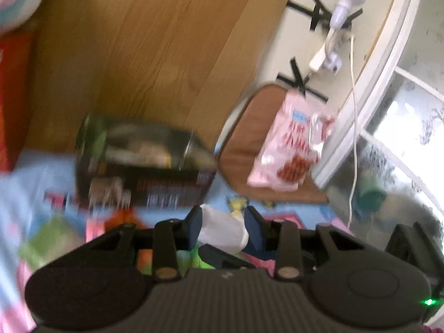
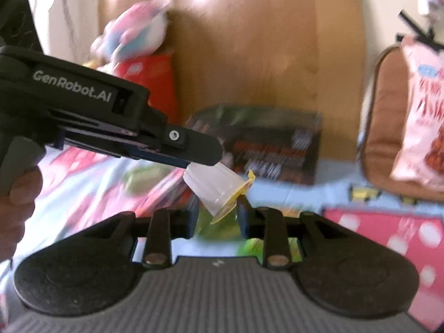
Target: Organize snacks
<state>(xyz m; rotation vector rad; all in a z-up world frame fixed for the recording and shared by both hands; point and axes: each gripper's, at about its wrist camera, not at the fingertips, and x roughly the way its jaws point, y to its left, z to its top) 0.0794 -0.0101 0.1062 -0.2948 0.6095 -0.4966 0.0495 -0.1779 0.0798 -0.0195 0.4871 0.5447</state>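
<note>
Beside brown tray [image 1: 236, 149], dark box [image 1: 144, 163].

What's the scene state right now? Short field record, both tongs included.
surface: patterned blue and pink cloth, wooden board behind
held item: small translucent jelly cup with a yellow lid
left tongs: pads pressed on the cup's sides
right tongs: cup's lid edge lies between the fingers; contact unclear through blur
dark box: lying on the cloth against the board
pink snack bag: resting on a brown cushion
red packet: at the left, under a pastel plush toy
</note>
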